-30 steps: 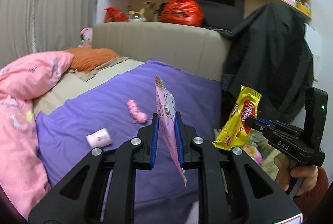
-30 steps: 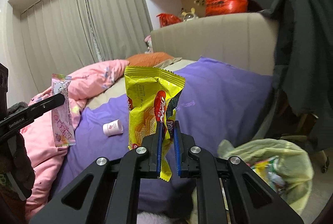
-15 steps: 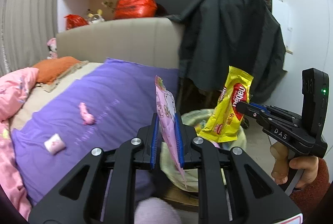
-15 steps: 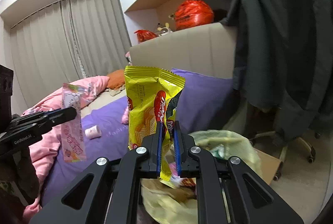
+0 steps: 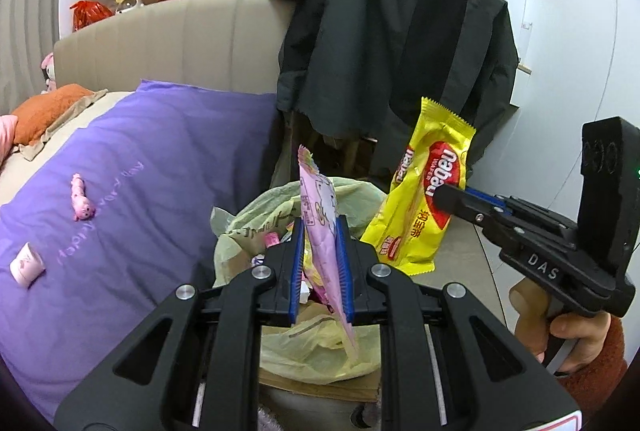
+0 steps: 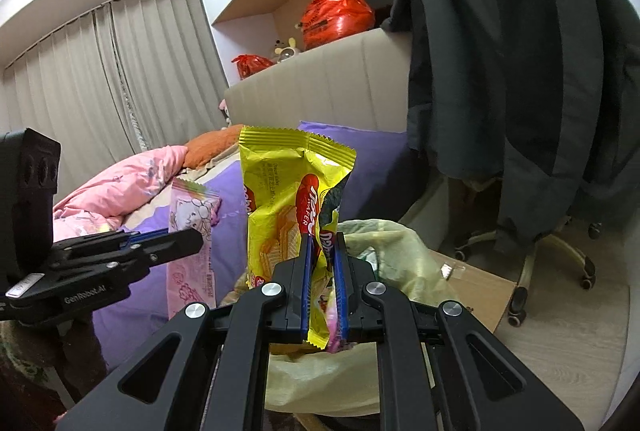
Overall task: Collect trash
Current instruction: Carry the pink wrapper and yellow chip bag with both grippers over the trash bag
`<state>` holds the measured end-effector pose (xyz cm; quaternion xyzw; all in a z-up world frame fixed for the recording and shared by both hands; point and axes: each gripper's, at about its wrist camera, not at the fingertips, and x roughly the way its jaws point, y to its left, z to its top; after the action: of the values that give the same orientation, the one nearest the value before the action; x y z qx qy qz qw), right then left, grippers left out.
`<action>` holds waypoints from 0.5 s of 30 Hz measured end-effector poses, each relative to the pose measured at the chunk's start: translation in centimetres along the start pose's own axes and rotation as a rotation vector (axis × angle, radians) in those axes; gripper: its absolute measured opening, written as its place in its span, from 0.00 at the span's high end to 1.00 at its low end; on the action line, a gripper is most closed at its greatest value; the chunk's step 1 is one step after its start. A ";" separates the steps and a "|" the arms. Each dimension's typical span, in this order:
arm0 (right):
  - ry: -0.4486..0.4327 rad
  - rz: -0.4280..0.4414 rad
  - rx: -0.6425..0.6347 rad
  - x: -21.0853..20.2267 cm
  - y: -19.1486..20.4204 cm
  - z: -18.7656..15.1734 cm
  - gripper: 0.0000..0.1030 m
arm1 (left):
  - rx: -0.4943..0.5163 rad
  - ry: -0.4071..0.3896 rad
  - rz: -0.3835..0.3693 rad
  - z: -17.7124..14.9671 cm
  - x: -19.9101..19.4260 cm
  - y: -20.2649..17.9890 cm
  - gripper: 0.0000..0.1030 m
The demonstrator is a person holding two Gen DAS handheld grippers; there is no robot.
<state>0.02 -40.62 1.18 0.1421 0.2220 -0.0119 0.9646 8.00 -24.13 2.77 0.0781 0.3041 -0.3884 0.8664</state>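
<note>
My left gripper [image 5: 320, 231] is shut on a pink cartoon-print wrapper [image 5: 320, 215], held upright over the open mouth of a pale yellow-green trash bag [image 5: 256, 223]. To its right, my right gripper [image 5: 442, 197] is shut on a yellow wafer packet [image 5: 424, 199], also above the bag. In the right wrist view the right gripper [image 6: 322, 247] clamps the yellow wafer packet [image 6: 280, 191] over the trash bag [image 6: 400, 259], and the left gripper [image 6: 192, 241] holds the pink wrapper [image 6: 190, 231] at the left.
A purple bedspread [image 5: 120, 171] carries a small pink item [image 5: 82, 197] and a small white-pink cup [image 5: 26, 265]. A dark jacket [image 5: 392, 31] hangs on an office chair [image 6: 556, 251]. A cardboard sheet [image 6: 476, 283] lies under the bag. A pink quilt [image 6: 120, 187] covers the bed's far side.
Both grippers swung right from over the bed to above the trash bag, still holding their wrappers. The bag and jacket now fill the middle of both views.
</note>
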 end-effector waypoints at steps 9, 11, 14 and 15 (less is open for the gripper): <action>0.090 -0.027 -0.010 4.9 -2.3 -0.3 0.89 | 0.003 0.035 -0.042 0.2 4.5 0.5 0.86; 0.132 -0.030 -0.020 6.7 -2.7 -0.7 0.89 | 0.002 0.069 -0.049 -0.1 6.4 0.8 0.86; 0.186 -0.028 -0.036 8.6 -2.9 -1.5 0.89 | 0.005 0.112 -0.046 -0.7 8.6 1.2 0.86; 0.201 -0.022 -0.044 9.1 -2.8 -1.9 0.89 | 0.005 0.123 -0.046 -0.8 9.2 1.3 0.86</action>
<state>7.17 -42.40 -5.12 0.1187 0.3195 -0.0033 0.9401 13.28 -28.66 -3.43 0.0970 0.3575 -0.4036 0.8366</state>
